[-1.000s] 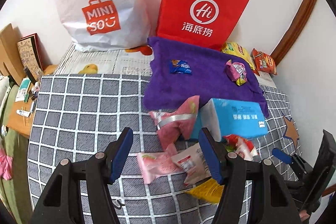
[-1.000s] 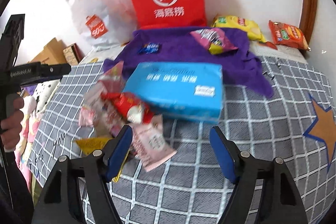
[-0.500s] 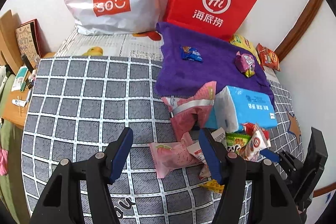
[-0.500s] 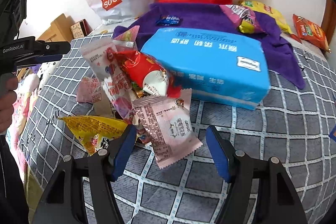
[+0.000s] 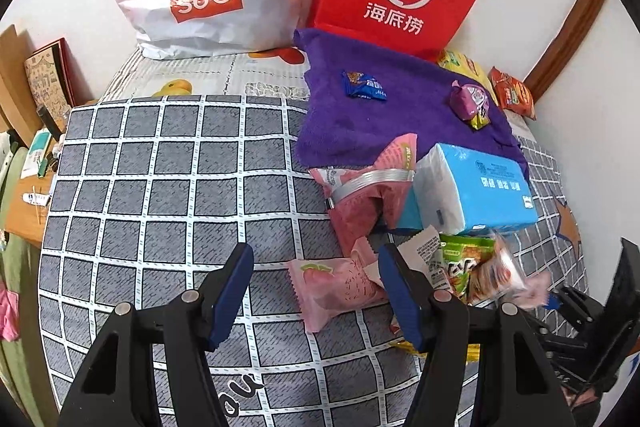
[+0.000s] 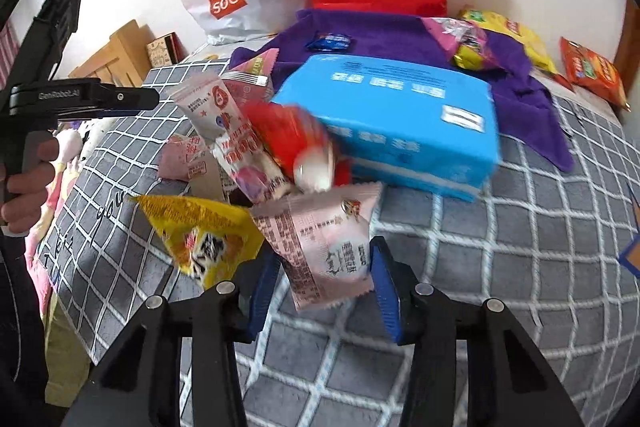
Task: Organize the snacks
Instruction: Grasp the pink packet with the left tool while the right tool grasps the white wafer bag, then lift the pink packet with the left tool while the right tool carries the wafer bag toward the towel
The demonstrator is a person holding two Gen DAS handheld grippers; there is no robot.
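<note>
- My right gripper [image 6: 324, 279] has dropped into the snack pile; its fingers are closing around the pale pink packet [image 6: 320, 243], pads at its edges, a firm pinch not yet sure.
- A second ago that packet lay ahead of wide fingers, so the pick is starting.
- Yellow packet [image 6: 204, 235] sits just left of those fingers, blue tissue pack [image 6: 400, 123] beyond.
- Left gripper [image 5: 316, 291] hangs released, the peach-print packet [image 5: 340, 287] by its right finger.
</note>
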